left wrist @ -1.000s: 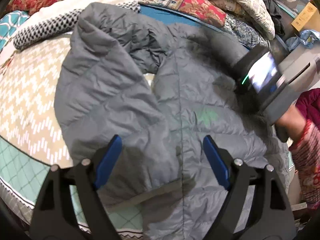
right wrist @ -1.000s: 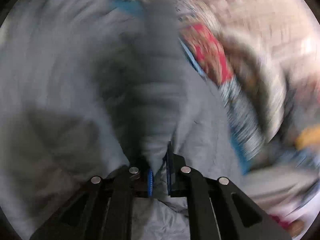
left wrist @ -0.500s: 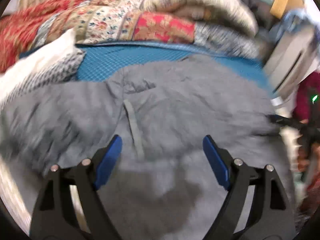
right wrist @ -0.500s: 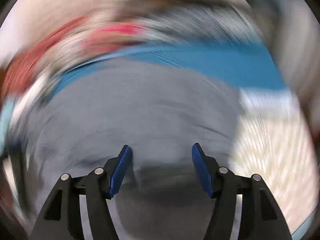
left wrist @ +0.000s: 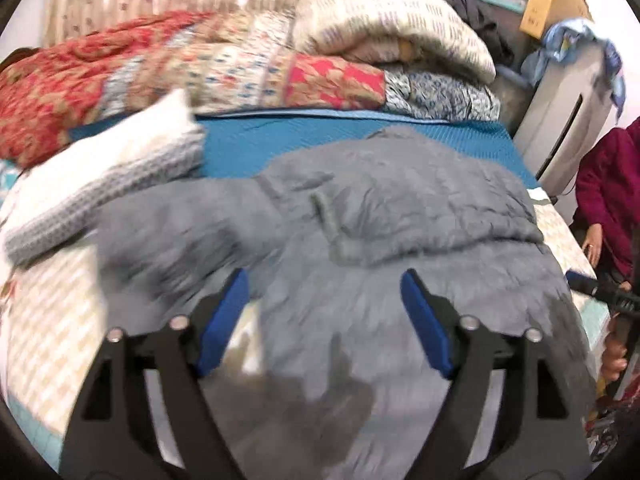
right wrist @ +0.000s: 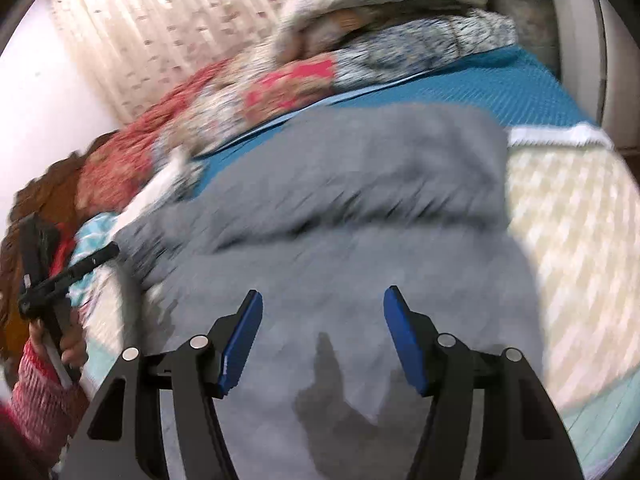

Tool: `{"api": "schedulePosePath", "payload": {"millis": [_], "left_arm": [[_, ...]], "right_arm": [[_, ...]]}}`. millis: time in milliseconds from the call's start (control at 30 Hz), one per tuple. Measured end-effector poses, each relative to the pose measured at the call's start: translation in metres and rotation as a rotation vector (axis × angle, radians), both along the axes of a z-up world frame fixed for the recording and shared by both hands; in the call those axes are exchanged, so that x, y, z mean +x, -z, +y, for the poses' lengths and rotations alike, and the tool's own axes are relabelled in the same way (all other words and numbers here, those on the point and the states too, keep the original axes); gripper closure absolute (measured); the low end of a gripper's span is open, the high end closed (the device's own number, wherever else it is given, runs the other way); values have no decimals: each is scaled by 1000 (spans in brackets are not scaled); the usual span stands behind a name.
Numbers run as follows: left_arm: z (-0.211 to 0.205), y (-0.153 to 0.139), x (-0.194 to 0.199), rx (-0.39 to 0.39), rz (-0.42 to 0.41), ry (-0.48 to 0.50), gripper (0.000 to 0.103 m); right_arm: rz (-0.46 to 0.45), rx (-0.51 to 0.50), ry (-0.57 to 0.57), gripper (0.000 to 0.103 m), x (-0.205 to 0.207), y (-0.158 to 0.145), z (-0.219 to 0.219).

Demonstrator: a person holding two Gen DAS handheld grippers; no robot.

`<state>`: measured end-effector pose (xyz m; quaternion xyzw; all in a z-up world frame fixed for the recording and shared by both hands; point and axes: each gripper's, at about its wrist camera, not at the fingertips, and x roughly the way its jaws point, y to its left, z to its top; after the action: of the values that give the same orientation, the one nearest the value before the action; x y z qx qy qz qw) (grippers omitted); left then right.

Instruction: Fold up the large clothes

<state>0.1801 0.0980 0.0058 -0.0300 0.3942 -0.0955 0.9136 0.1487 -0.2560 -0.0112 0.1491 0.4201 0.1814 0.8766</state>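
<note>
A grey padded jacket (left wrist: 392, 216) lies spread on the bed, its hood end towards the far side. It also fills the right wrist view (right wrist: 360, 208), which is blurred. My left gripper (left wrist: 325, 280) is open and empty above the jacket's near part. My right gripper (right wrist: 323, 300) is open and empty above the jacket too. The tip of the right gripper shows at the right edge of the left wrist view (left wrist: 596, 288). The left gripper shows at the left edge of the right wrist view (right wrist: 52, 276).
The bed has a beige zigzag cover (left wrist: 44, 328) and a blue mat (left wrist: 248, 144) at the far side. Folded quilts (left wrist: 248, 64) and a white-grey pillow (left wrist: 112, 176) are piled behind. A white appliance (left wrist: 560, 120) stands at the right.
My right gripper has let go of the jacket fabric and opened. Both grippers have swung to face the far side of the bed. The jacket now lies flatter.
</note>
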Motion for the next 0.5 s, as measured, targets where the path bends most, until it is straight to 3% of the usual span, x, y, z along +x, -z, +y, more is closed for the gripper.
{"api": "schedulePosePath", "payload": {"millis": [133,267,367,500], "left_arm": [[41,7,-64,56,51,-73,25],[84,13,-114,-15,80,-185,25],[117,8,-153,-67,45,-276,25],[147,20,-178,-68,86,-333,25]], "right_arm": [[69,53,-20,42,-48,27,27],[174,114,-123,42,-74,39,65],[158,105,-206,42,-88,30,91],[168,121,-253,42,-99,26,121]]}}
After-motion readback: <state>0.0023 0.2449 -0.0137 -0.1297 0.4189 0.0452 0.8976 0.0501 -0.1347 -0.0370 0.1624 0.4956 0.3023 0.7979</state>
